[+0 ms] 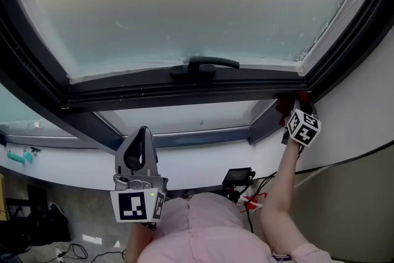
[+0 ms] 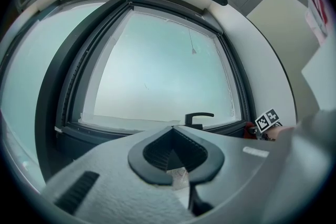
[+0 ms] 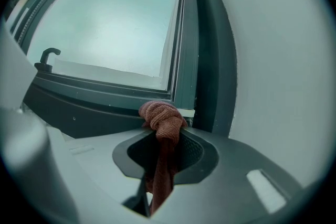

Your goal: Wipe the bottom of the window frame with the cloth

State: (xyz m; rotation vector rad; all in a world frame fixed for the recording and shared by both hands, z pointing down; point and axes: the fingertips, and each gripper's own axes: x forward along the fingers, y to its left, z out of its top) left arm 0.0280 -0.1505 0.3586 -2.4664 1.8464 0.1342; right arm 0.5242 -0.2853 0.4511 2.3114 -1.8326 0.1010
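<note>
At the lower right corner of the window frame (image 1: 154,94), the right gripper (image 1: 290,106) is raised on an outstretched forearm (image 1: 278,194), its jaws clamped on the cloth (image 3: 163,119). The cloth is a reddish-brown knitted rag bunched into a knot-like wad at the frame's bottom rail, just beside the right upright, with its tail hanging down between the jaws. The left gripper (image 1: 143,132) is held low near the person's body, pointing up toward the window, its jaws closed together with nothing between them.
</note>
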